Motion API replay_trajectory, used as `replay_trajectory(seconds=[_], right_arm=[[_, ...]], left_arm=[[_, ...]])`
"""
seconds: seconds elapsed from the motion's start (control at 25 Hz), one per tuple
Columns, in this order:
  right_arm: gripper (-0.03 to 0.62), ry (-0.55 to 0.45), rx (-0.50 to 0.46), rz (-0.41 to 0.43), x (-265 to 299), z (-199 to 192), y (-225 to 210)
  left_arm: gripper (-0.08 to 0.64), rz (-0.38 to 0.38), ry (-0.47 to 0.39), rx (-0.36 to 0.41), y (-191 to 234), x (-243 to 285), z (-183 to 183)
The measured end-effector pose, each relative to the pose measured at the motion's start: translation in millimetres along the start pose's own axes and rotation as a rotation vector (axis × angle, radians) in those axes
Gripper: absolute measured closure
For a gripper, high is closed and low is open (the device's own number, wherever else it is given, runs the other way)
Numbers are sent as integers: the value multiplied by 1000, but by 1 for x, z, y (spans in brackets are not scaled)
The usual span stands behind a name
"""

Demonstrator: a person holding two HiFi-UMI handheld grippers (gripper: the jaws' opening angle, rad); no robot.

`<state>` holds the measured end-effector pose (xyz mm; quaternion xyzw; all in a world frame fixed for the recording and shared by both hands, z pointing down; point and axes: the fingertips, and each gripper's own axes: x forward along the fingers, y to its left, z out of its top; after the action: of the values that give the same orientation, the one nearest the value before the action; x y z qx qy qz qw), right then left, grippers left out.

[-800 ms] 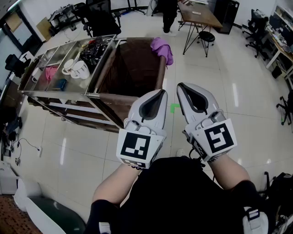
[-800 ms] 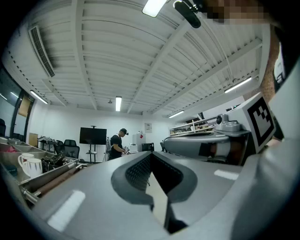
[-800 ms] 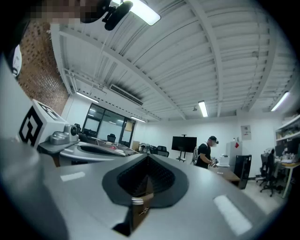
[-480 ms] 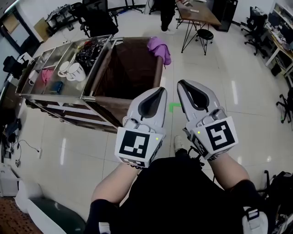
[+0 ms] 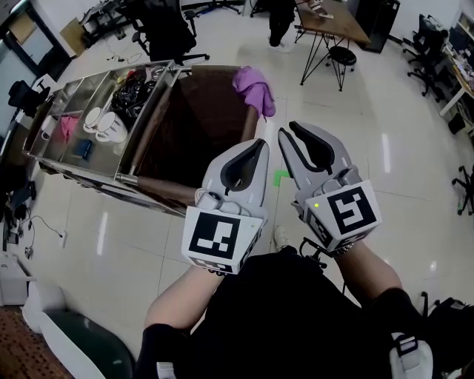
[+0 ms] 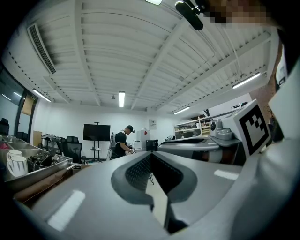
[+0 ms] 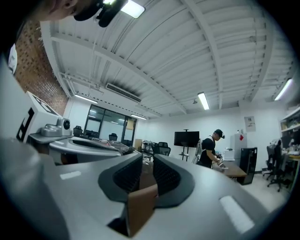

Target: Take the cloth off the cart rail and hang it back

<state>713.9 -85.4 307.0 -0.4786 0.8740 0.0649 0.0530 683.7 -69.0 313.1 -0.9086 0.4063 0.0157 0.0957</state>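
Purple cloth [image 5: 254, 87] sits bunched over the far right corner of the cart's [image 5: 159, 189] brown rail. Its length runs along that right-hand rail, from the far corner back towards me, with the loose end hanging down the outer side towards the floor [image 5: 355, 155].

I have plenty of room on the right, where pale glossy tiles lie bare beside the cart out to a table [image 5: 333, 22] and stool [image 5: 344, 58] well beyond. A green mark [image 5: 281, 176] on the tiles shows between my two tools. On the left, the cart's steel top carries mugs [image 5: 104, 126] and clutter, and its raised rim closes off that side.

My left gripper [image 5: 258, 145] hovers just off the cart's near right corner with its tips pressed together and nothing in them. My right gripper [image 5: 287, 137] is just beside it over the floor. Its pads [image 7: 166, 176] stand a narrow slot apart, and I see only the room through the gap. Both grippers are well short of the cloth.
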Motion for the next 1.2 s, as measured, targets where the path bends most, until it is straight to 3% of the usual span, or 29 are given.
replay_trajectory(seconds=[0.08, 0.2, 0.36, 0.48, 0.6, 0.76, 0.96, 1.12, 1.2], right_arm=[[517, 14, 6, 27, 14, -8, -16], [509, 19, 32, 82, 37, -16, -36], [500, 26, 49, 129, 65, -34, -65], [491, 50, 45, 146, 85, -56, -90], [482, 80, 56, 174, 108, -79, -104], [469, 140, 73, 217, 139, -121, -113], [463, 200, 94, 252, 172, -167, -125], [462, 244, 112, 283, 192, -200, -128], [459, 263, 119, 295, 199, -213, -129]], left_arm=[[561, 19, -3, 9, 6, 21, -4], [561, 65, 116, -58, 12, 43, -25], [561, 109, 46, -2, 31, 81, -30], [561, 148, 118, -44, 41, 103, -47], [561, 178, 88, -9, 58, 123, -58], [561, 222, 107, -7, 81, 140, -80], [561, 276, 311, -138, 95, 149, -124], [561, 286, 261, -92, 113, 165, -135], [561, 294, 312, -122, 114, 166, -147]])
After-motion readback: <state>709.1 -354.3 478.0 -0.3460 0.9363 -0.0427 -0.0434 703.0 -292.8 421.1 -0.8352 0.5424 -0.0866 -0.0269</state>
